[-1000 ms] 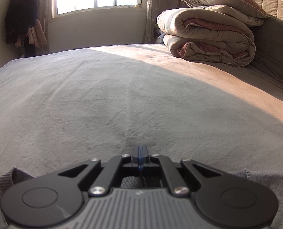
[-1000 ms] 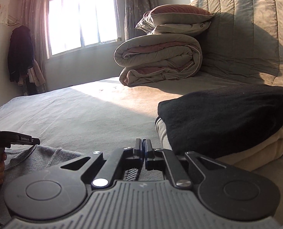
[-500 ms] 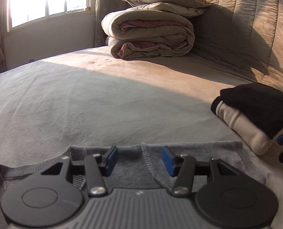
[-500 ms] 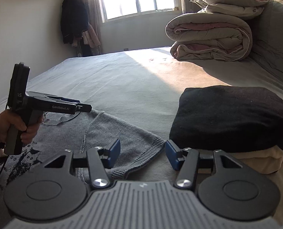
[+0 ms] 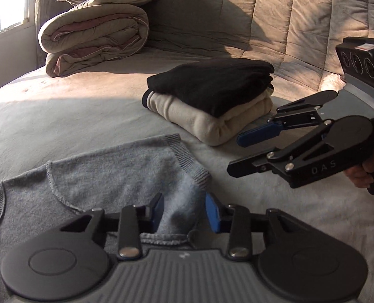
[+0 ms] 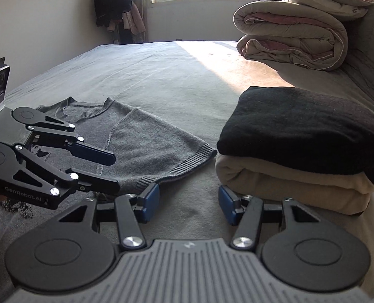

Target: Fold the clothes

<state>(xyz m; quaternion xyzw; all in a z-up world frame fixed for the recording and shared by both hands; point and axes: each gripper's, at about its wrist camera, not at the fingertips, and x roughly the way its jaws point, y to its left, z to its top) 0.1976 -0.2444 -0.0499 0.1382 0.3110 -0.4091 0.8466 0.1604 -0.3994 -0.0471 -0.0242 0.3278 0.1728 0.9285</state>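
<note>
A: What has changed in the last second?

B: Both pairs of jaws were shut then. The left gripper (image 5: 184,208) was opened wide half a second ago and has just been closing; a raised fold of the grey sweater (image 5: 116,174) is now seen between its blue pads, though firm pressure cannot be confirmed. The right gripper (image 6: 189,203) has been opened to about half width, with nothing between its fingers, only bare bed (image 6: 161,75).

A: What is meant by that for the folding?

B: A release is judged to be finished and a fresh pinch begun, on the side of the sweater nearest the stack (image 5: 212,101).

A: Where is the sweater laid?

B: Flat on the bed, in front of both grippers. Its ribbed edge (image 6: 187,166) is pointed at the stack and lies near it, apparently not touching.

A: What room is left for moving?

B: Little on the stack side. Wide open sheet is offered beyond the sweater, toward the window. The rolled quilt (image 6: 290,38) is kept well apart.
</note>
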